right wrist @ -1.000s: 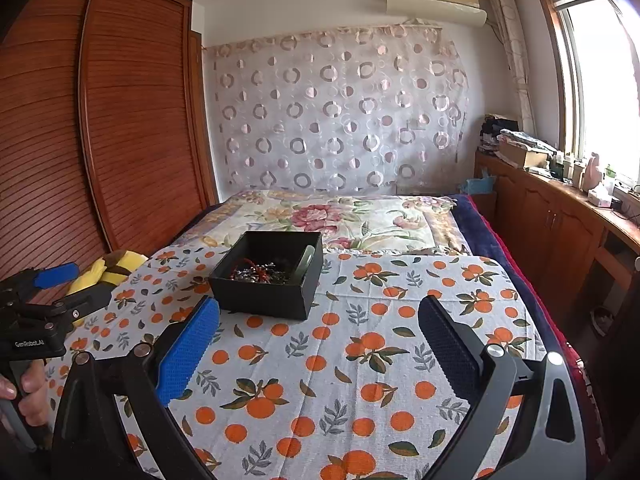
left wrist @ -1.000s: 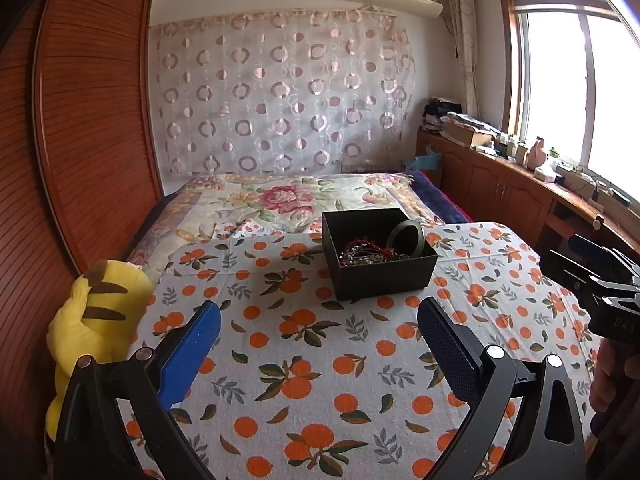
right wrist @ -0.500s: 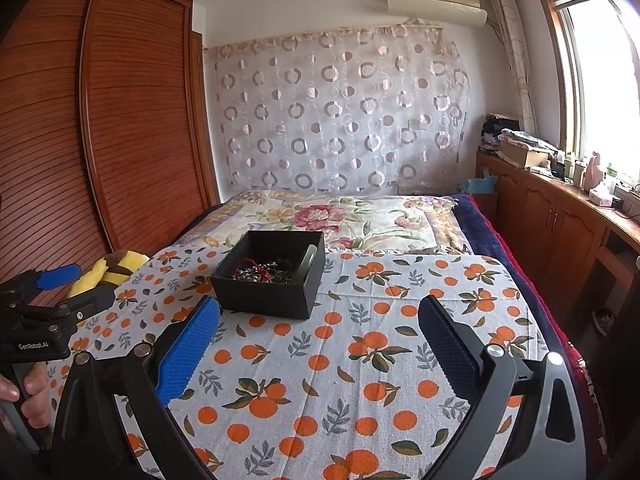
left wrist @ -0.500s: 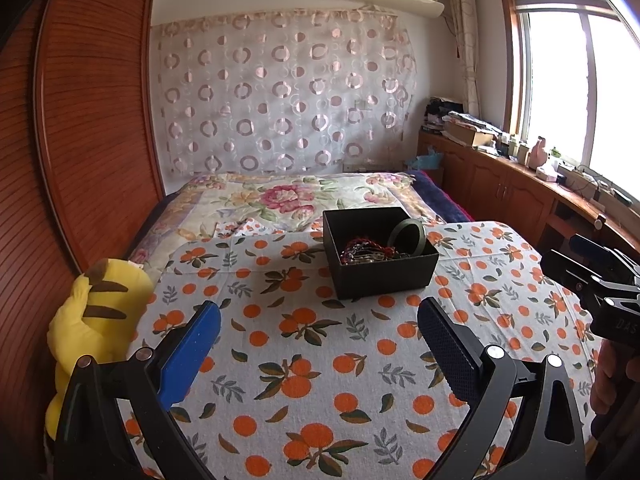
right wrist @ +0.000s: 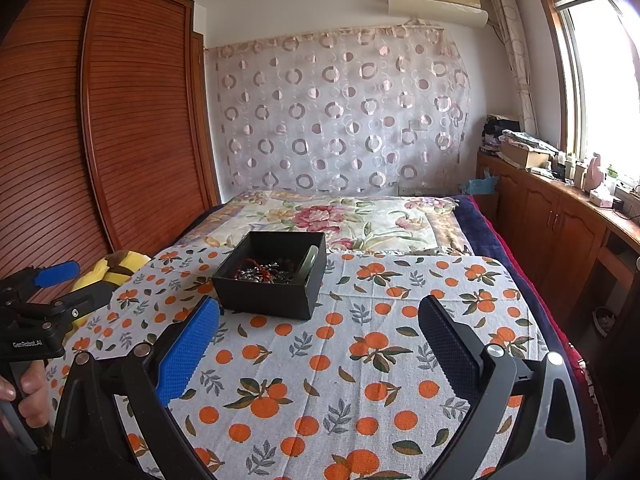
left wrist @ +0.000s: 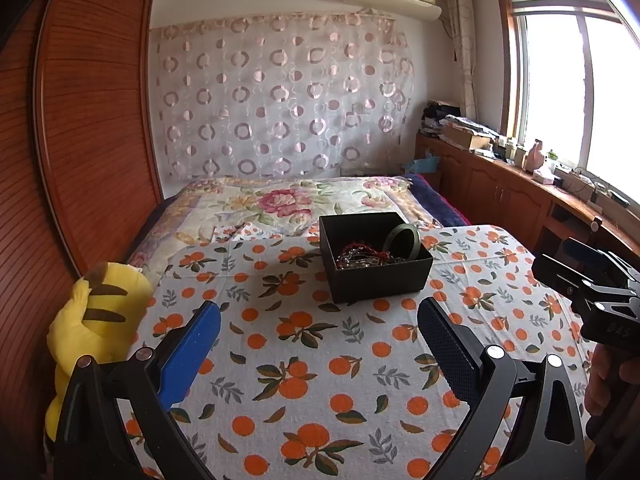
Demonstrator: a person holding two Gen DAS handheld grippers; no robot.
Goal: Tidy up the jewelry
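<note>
A black open box [left wrist: 376, 258] [right wrist: 272, 276] sits on the orange-print cloth [left wrist: 304, 360] [right wrist: 360, 352] over the bed. Inside it lies a tangle of red and silvery jewelry [left wrist: 362, 256] [right wrist: 264, 272], and a dark green bangle [left wrist: 402, 240] [right wrist: 310, 258] leans against one wall. My left gripper [left wrist: 320, 336] [right wrist: 48, 280] hovers open, short of the box, with nothing between its fingers. My right gripper [right wrist: 320, 336] [left wrist: 580, 264] is open too, empty, with the box ahead to its left.
A yellow plush toy [left wrist: 88, 320] [right wrist: 112, 268] rests at the cloth's left edge beside the wooden wardrobe [left wrist: 92, 120]. A floral quilt [left wrist: 280, 204] covers the bed beyond the box. Wooden cabinets [right wrist: 560, 224] with clutter line the right wall under the window. A hand [right wrist: 28, 392] grips the left tool.
Both views have shifted only slightly; the box sits a touch farther along in each. Both grippers remain open.
</note>
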